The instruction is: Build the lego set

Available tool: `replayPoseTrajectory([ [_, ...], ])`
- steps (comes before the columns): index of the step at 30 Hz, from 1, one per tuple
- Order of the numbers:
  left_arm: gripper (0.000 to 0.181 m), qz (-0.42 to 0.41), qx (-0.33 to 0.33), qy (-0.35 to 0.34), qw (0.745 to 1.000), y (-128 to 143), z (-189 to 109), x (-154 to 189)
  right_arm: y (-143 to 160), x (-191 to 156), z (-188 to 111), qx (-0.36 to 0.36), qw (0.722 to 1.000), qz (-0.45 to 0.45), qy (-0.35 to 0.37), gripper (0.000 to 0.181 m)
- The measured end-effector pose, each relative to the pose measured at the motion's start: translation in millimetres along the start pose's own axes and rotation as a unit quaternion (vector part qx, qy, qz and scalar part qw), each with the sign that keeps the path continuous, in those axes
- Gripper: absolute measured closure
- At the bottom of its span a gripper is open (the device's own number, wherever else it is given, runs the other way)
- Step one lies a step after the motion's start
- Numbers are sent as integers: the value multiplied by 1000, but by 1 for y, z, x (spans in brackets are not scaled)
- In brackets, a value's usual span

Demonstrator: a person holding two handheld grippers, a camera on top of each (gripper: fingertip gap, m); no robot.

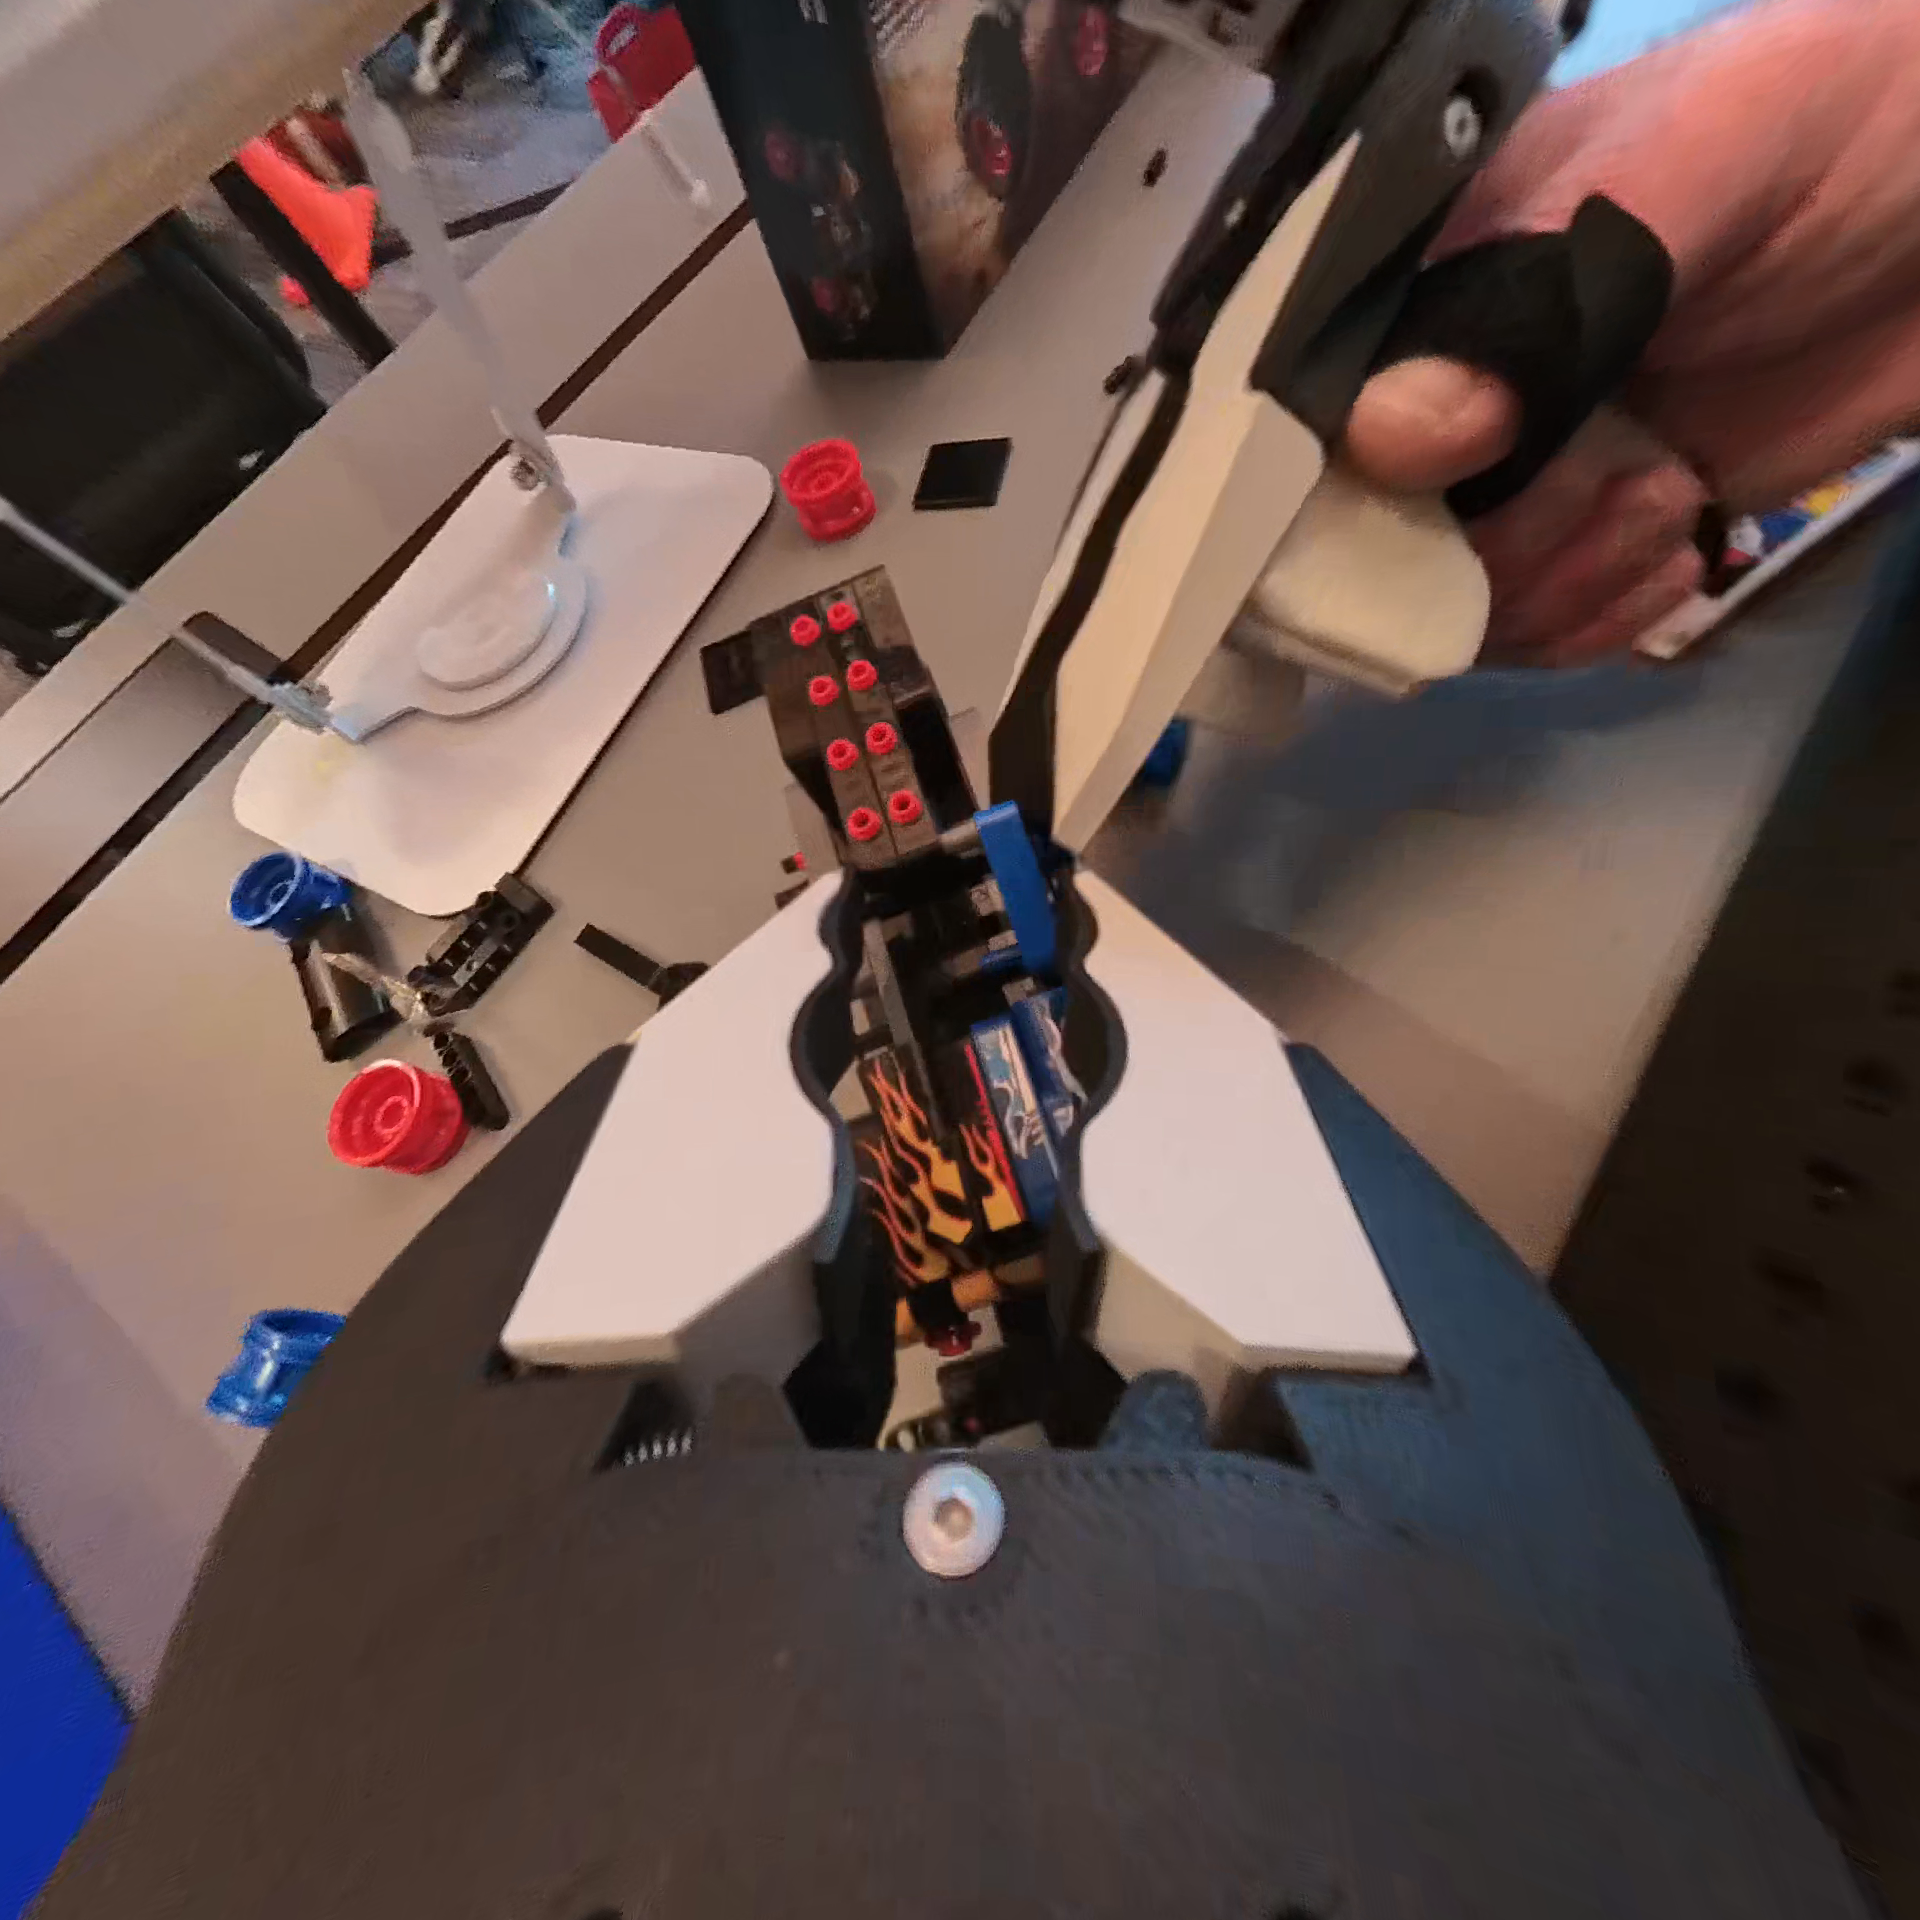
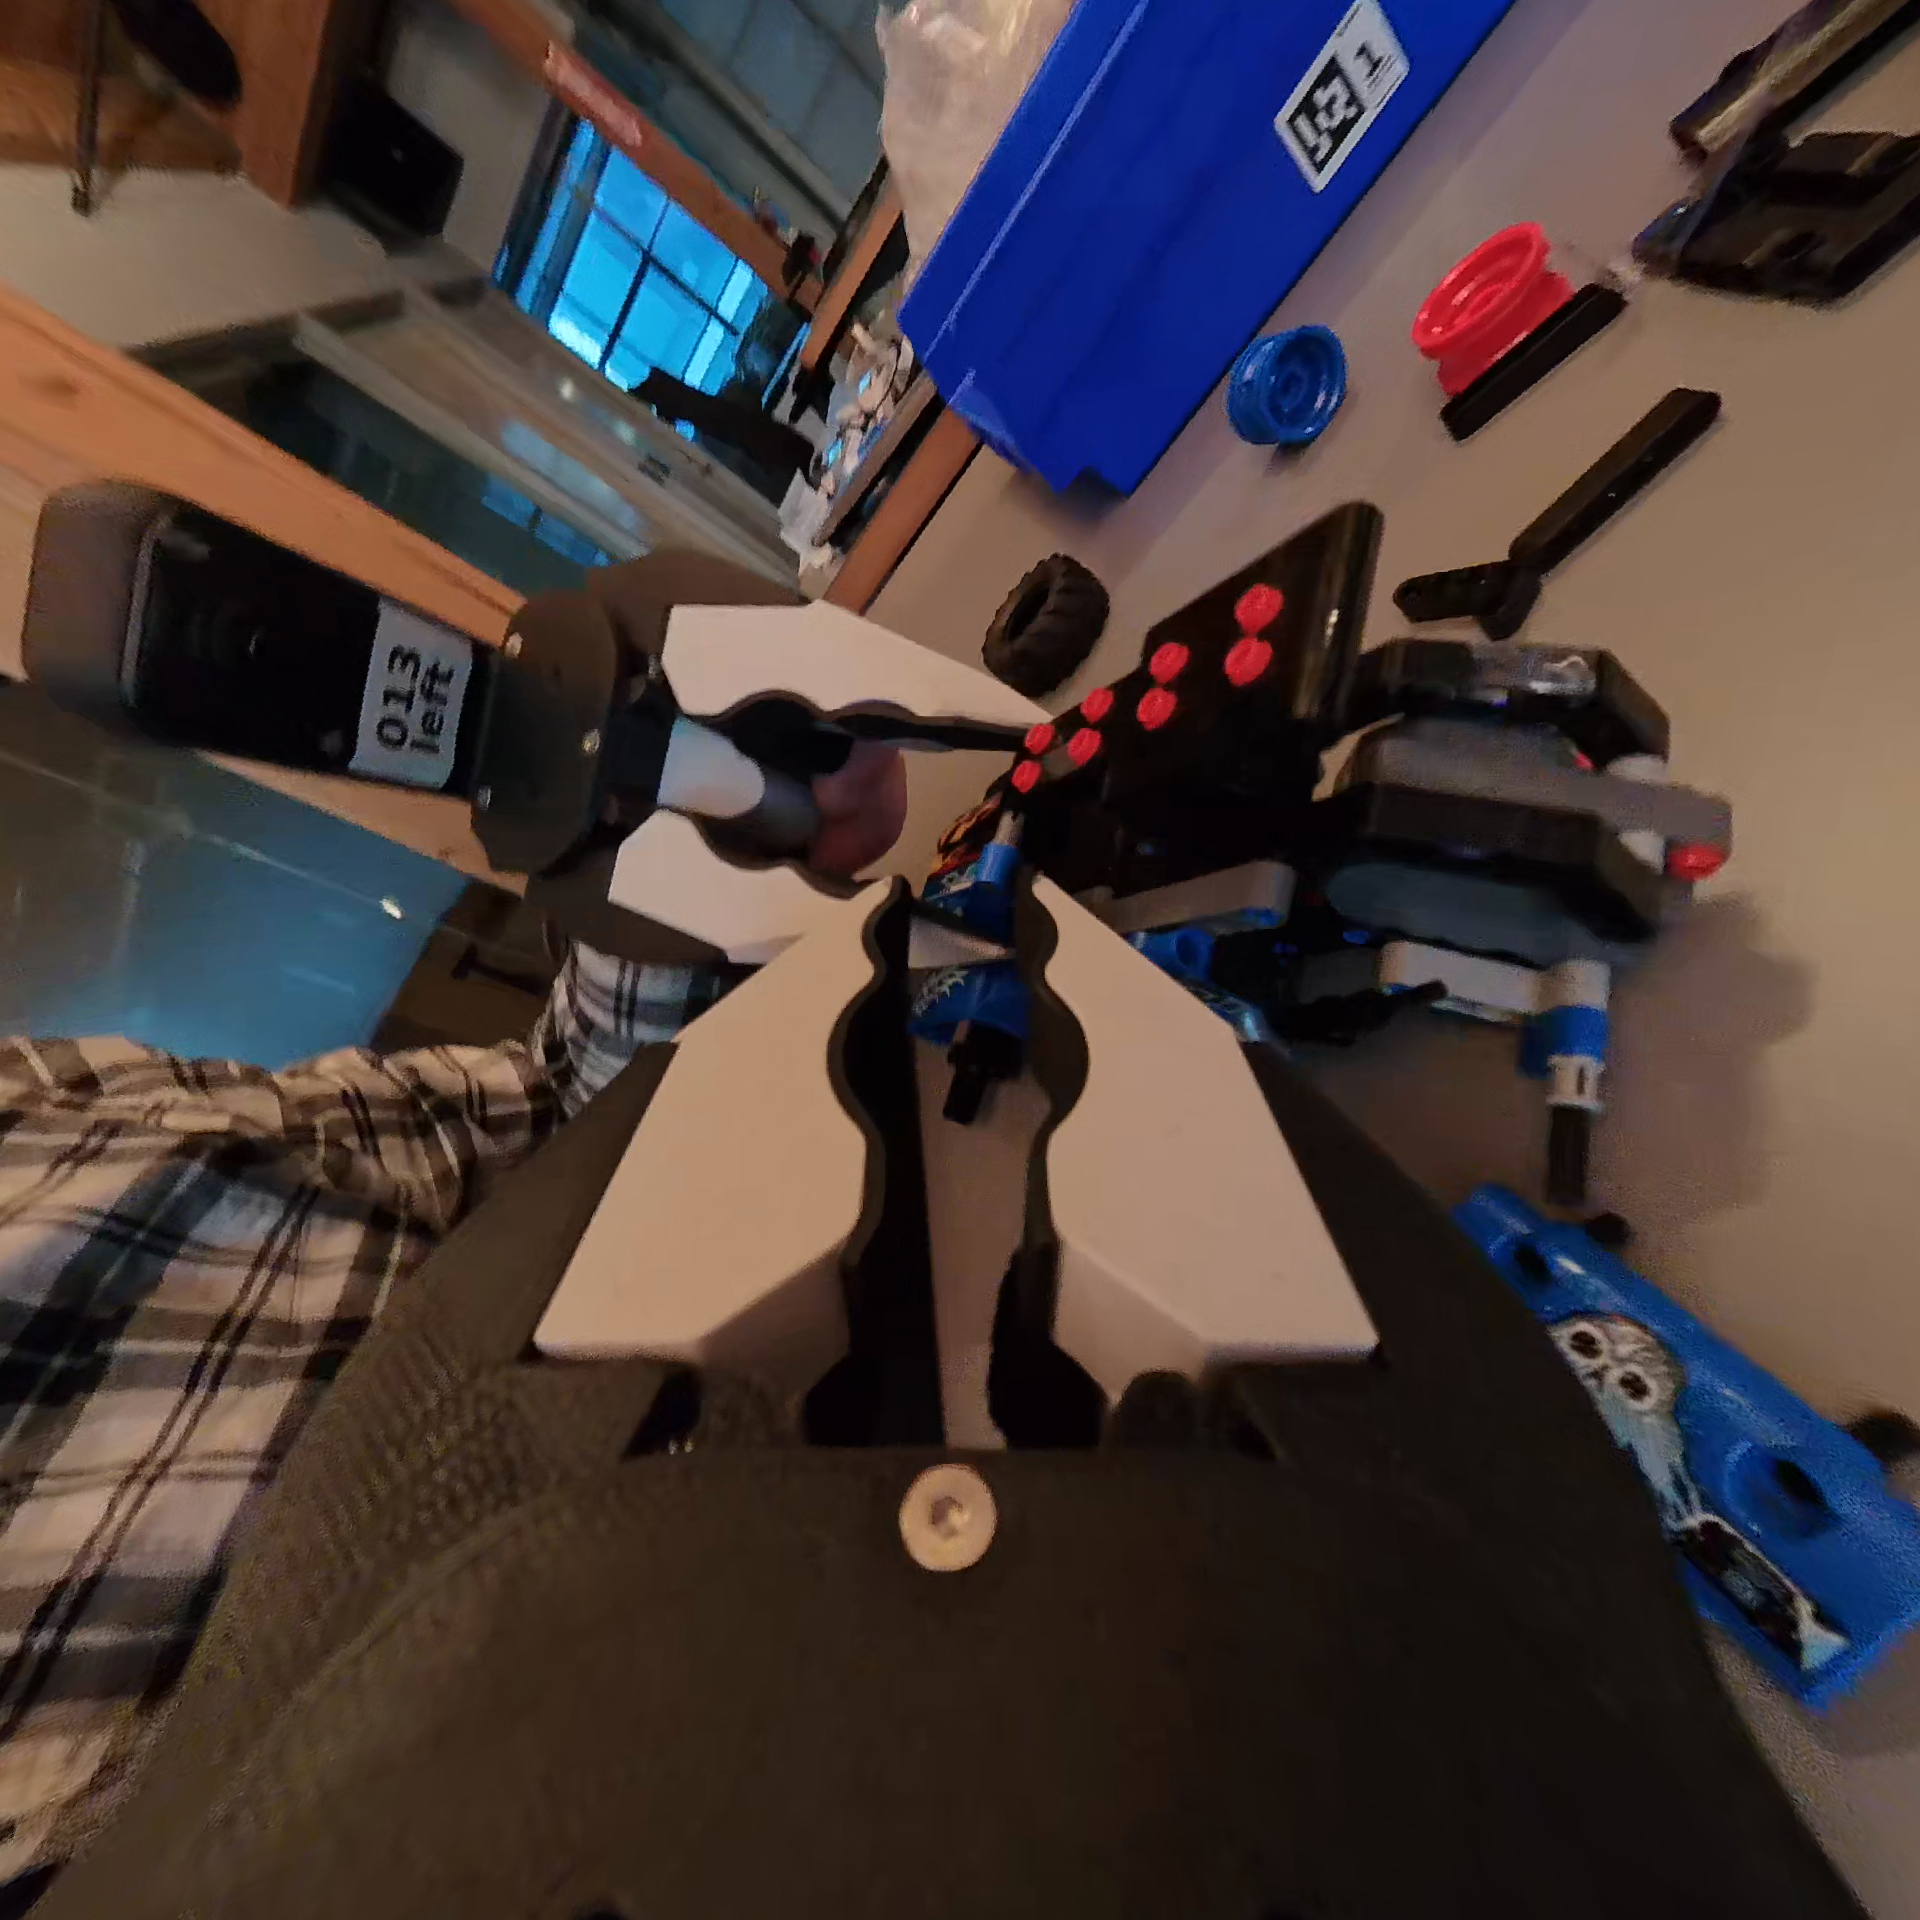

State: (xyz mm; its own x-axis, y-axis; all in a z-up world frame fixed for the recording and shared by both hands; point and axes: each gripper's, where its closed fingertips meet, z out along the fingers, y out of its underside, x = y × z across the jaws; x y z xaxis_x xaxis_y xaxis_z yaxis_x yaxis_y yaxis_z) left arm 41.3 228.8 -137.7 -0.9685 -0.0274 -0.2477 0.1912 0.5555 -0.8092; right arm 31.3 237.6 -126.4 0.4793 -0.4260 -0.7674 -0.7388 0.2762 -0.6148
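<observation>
Blur softens both wrist views, and the lego model (image 1: 940, 1049) is half swallowed by the left gripper (image 1: 961, 904), so its lower end is hard to read. That gripper is closed on the model: the flame-printed panel and a blue piece sit between its white fingers (image 1: 717, 1143), while the black block with red studs juts out past the tips over the grey worktop (image 1: 644, 831).

The right gripper (image 1: 1049, 821) comes in from the upper right, its tips at the blue piece on the model's side; in the right wrist view its own jaws stand narrow around a small blue and black part (image 2: 971, 1023), seemingly gripping it, though motion blur leaves that uncertain.

Only the left wrist view shows the white stand base (image 1: 499, 665) toward the worktop's far left, the dark box (image 1: 883, 177) at the far edge, two red wheel hubs (image 1: 395, 1117) and loose black beams (image 1: 478, 945).

Only the right wrist view shows the blue bin (image 2: 1122, 239) at the worktop's edge, a black tyre (image 2: 1044, 623), a grey and black chassis (image 2: 1496, 810) beside the model, and a blue printed panel (image 2: 1704, 1455) lying apart.
</observation>
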Motion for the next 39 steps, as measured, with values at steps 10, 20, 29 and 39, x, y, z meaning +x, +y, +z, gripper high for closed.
replayPoseTrajectory([
  [10,146,101,7,91,991,3,-7,7,-10,-12,-12,-119,908,-387,105,144],
  [20,147,112,15,93,989,2,-7,12,2,9,4,-268,807,-516,103,145],
  [29,151,109,9,82,991,0,-4,9,1,9,4,-280,804,-516,97,150],
  [39,155,87,1,64,994,0,-3,3,-2,9,4,-277,811,-505,103,156],
])
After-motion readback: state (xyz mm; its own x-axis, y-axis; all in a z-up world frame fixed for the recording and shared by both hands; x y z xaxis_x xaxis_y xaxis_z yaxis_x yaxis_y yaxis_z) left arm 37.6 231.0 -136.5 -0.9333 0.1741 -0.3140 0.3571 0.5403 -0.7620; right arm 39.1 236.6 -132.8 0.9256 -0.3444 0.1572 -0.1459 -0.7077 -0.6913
